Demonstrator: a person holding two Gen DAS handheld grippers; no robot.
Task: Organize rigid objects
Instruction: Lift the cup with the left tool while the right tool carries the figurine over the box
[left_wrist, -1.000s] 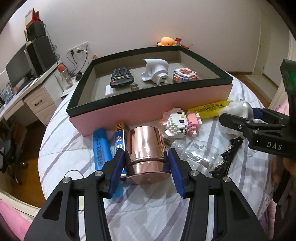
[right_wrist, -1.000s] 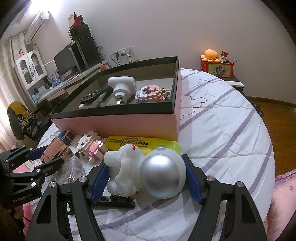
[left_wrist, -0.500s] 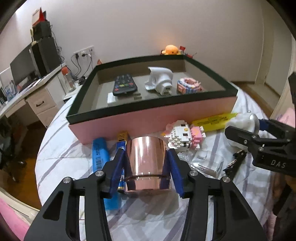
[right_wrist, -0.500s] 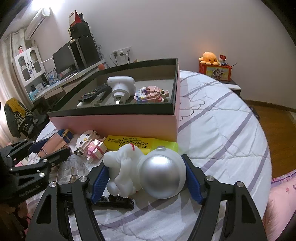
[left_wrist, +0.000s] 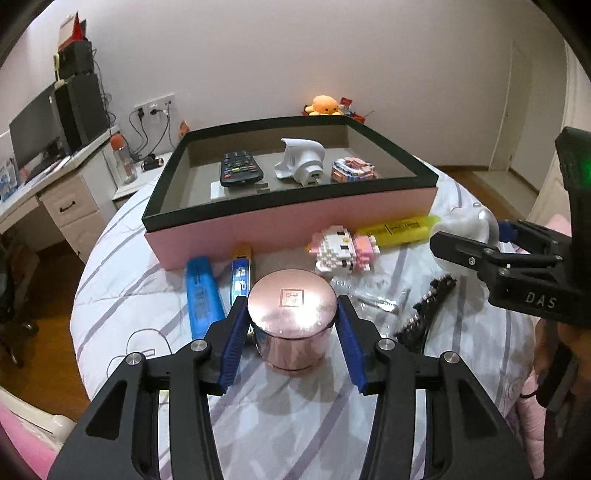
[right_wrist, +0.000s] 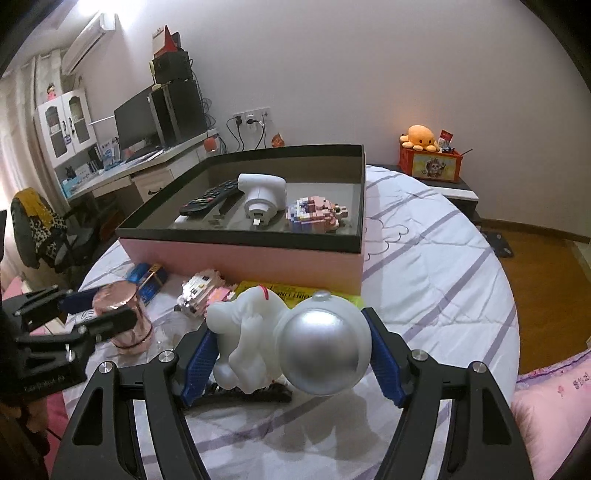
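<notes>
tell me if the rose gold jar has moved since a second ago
Yes. The rose gold jar, clamped in the left gripper, has tipped from lying on its side to showing its lid, lifted off the bedspread below the pink box.

We see a rose-gold metal jar upright, clamped at its lid, above the striped bed. A white astronaut figure with a silver helmet lies sideways, clamped, before the pink box.

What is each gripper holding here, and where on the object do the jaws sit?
Left gripper: rose-gold lidded jar, pinched across its sides just below the lid. Right gripper: white astronaut figure, clamped between body and silver helmet sides.
</notes>
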